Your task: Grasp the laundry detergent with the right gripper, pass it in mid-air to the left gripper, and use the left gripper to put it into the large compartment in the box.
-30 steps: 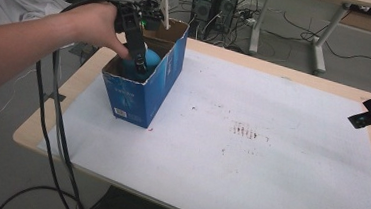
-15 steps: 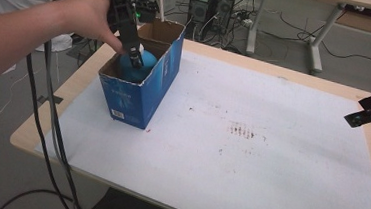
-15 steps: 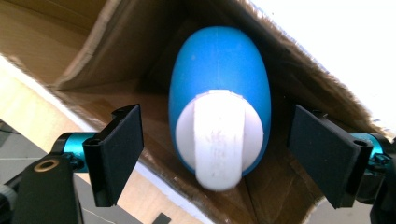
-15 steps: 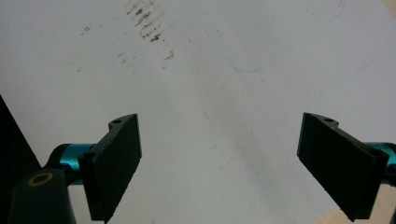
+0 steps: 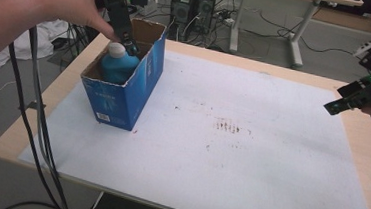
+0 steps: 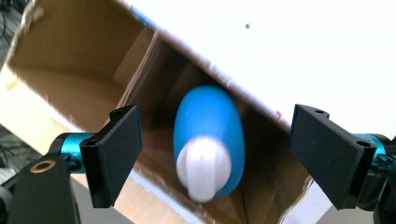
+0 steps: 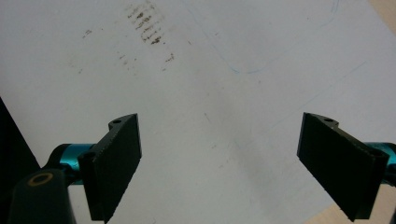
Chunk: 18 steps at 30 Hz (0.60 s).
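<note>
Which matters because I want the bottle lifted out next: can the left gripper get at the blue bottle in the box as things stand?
Probably yes. The left gripper hangs open right over the open-topped box, its jaws standing wide on either side of the blue bottle, whose white cap points up with nothing covering it.

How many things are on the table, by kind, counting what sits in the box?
Cardboard boxes: 1, the blue box, open at the top.
Bottles: 1, the blue bottle with a white cap, inside the box.
White table covers: 1, the stained sheet.
Total: 3.
</note>
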Tool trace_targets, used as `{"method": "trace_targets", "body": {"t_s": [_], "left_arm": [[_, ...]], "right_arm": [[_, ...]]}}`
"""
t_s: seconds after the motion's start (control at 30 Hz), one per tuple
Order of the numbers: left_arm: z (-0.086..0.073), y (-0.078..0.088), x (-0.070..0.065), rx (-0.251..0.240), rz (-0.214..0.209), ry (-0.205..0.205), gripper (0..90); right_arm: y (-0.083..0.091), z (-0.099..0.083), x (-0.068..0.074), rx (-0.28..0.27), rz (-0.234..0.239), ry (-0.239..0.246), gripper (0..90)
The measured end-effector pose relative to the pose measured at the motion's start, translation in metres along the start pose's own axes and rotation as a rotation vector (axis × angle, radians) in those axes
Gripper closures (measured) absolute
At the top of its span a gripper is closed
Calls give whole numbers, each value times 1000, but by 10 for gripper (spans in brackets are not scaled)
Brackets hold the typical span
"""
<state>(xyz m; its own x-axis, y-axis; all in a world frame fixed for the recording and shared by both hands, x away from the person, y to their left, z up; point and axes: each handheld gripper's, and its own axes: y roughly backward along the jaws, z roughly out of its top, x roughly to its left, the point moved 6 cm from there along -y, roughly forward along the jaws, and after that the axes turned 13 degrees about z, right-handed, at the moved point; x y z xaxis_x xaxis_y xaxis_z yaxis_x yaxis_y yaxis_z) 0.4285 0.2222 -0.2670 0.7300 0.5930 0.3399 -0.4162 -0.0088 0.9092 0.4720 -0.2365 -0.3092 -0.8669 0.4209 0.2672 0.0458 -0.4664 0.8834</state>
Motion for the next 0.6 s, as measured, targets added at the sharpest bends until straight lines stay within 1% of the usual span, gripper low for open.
{"method": "trace_targets", "body": {"t_s": [0.03,0.13,0.17,0.2,0.23,0.27,0.3,0.33,0.37,0.6], "left_arm": [[4,0,-2,-5,-2,-12,175],[17,1,-9,-22,-8,-40,176],[22,1,-11,-27,-12,-54,176],[31,0,-16,-38,-18,-71,176],[31,0,-16,-38,-18,-71,176],[36,0,-19,-41,-21,-81,175],[41,-1,-21,-47,-23,-95,175],[51,-1,-26,-56,-31,-118,176],[51,-1,-26,-56,-31,-118,176],[82,-6,-47,-80,-59,-203,176]], "right_arm": [[0,0,1,-1,-1,-6,130],[0,2,3,-10,-8,-3,131],[-1,3,6,-15,-11,-4,130],[-1,4,8,-20,-12,-6,130],[-1,4,8,-20,-12,-6,130],[-2,6,10,-25,-10,-2,130],[-2,6,10,-25,-10,-2,130],[-2,6,13,-20,-15,-4,130],[-2,6,13,-20,-15,-4,130],[0,7,21,-33,-26,-2,130]]}}
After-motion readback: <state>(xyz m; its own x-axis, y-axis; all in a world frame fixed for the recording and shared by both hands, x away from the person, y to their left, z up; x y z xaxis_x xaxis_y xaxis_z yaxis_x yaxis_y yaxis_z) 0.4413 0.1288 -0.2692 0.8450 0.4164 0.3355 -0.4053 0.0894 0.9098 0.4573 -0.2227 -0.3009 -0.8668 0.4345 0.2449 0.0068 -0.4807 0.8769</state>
